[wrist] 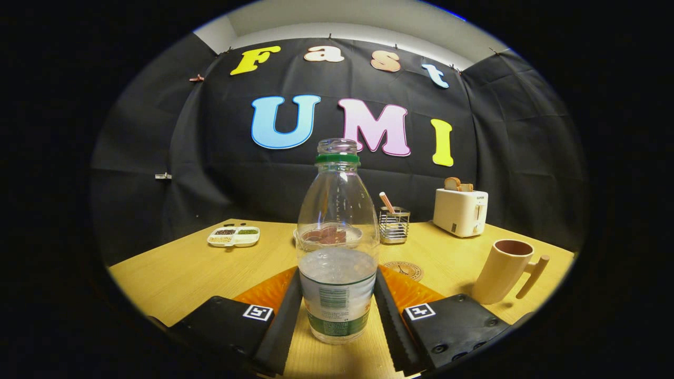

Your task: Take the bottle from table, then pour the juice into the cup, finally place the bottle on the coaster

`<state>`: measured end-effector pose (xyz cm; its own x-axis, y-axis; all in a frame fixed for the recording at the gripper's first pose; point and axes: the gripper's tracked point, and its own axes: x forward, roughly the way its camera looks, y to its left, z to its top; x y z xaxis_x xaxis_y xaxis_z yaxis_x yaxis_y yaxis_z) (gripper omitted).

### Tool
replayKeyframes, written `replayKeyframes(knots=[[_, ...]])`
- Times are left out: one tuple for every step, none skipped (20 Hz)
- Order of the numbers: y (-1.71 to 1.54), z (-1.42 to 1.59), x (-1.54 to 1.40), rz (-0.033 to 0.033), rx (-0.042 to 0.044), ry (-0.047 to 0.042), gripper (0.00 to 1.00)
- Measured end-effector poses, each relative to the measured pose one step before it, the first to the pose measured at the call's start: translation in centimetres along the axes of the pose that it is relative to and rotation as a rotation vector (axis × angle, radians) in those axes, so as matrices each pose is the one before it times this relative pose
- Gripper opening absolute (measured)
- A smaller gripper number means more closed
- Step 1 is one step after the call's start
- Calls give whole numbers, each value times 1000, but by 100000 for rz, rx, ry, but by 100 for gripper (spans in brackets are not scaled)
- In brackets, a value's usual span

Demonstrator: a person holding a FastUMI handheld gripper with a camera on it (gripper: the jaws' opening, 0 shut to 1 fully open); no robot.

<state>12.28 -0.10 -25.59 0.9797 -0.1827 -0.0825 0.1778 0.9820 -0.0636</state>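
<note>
A clear plastic bottle (337, 247) with a green neck ring and no cap stands upright between my fingers, about a third full of clear liquid. My gripper (337, 287) is shut on the bottle, one finger against each side of its lower body, and the base looks level with the table. A beige cup (501, 278) with a handle stands to the right, just beyond the right finger. A round brown coaster (403, 270) lies on the table beyond the right finger, between the bottle and the cup.
Directly behind the bottle is a clear bowl (316, 237) of brown pieces. A wire holder (394, 225) and a white toaster (461, 211) stand further back right, and a white divided tray (234, 237) lies back left. The wooden table (174, 273) ends at the black cloth wall.
</note>
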Motion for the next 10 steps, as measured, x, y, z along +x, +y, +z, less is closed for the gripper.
replayKeyframes(knots=[[-89, 545, -82, -54, 402, -132, 75], [-109, 470, -238, -496, 712, -228, 75], [-296, 559, -106, -518, 1652, 122, 75], [-213, 403, -24, -546, 2273, 409, 75], [-264, 415, -207, -516, 2631, 410, 75], [-137, 455, -193, -144, 2606, 445, 75], [-138, 475, -148, 97, 2378, 483, 75], [-184, 473, -184, -225, 2303, 418, 75], [-347, 456, -72, -321, 2685, 479, 75], [-294, 422, -120, -140, 2918, 288, 75]])
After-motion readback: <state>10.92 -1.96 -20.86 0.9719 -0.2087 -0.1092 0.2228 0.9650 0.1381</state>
